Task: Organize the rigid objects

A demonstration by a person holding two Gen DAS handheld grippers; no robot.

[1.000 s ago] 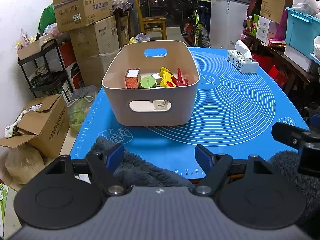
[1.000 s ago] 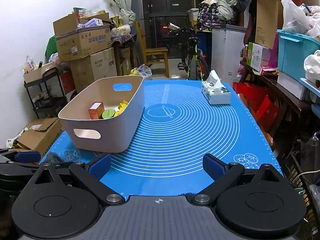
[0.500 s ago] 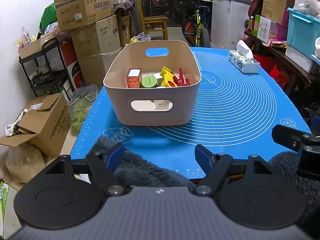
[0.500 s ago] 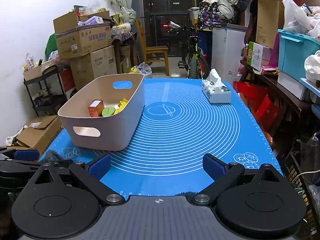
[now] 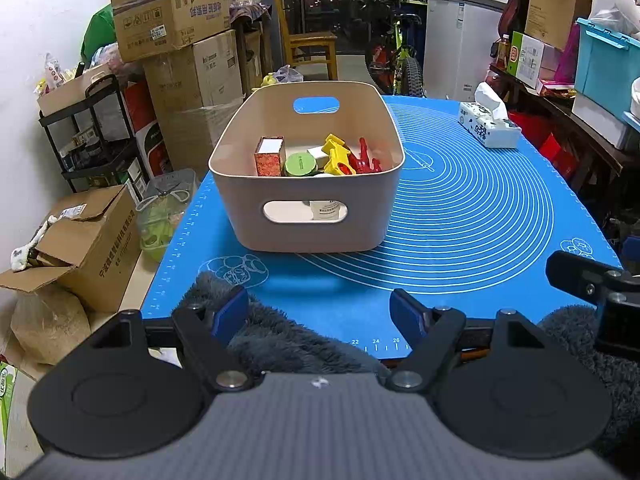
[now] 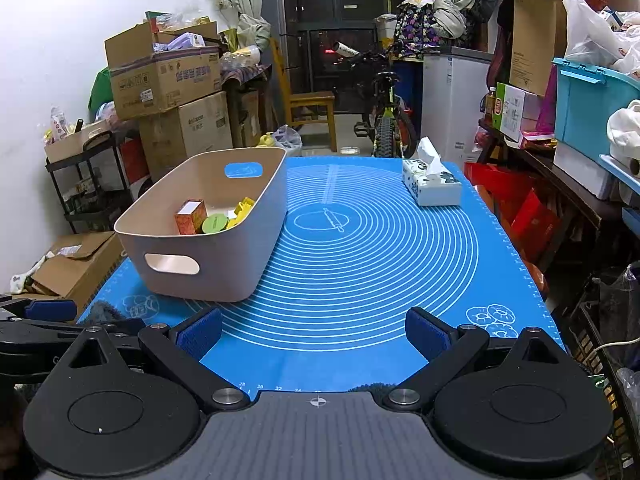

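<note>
A beige bin (image 5: pixel 240 184) (image 6: pixel 224 276) with cut-out handles stands on the blue mat (image 5: pixel 472 216) (image 6: pixel 360 240), left of centre. Inside lie a small red box (image 5: pixel 269 158) (image 6: pixel 190 218), a green round lid (image 5: pixel 299 165) (image 6: pixel 214 224), a yellow toy (image 5: pixel 336 154) (image 6: pixel 242 210), a red toy (image 5: pixel 364 160) and a white container seen through the handle hole. My left gripper (image 5: pixel 318 314) hovers open at the mat's near edge, nothing between its fingers. My right gripper (image 6: pixel 314 330) is open too, over the near mat, right of the bin.
A tissue box (image 5: pixel 488 128) (image 6: pixel 430 186) sits at the mat's far right. Grey fuzzy sleeves (image 5: pixel 280 340) show below the left gripper. Cardboard boxes (image 5: pixel 168 12), a black cart (image 5: pixel 92 140) and a bicycle (image 6: pixel 386 120) crowd the room; a cluttered shelf (image 6: pixel 580 152) lines the right side.
</note>
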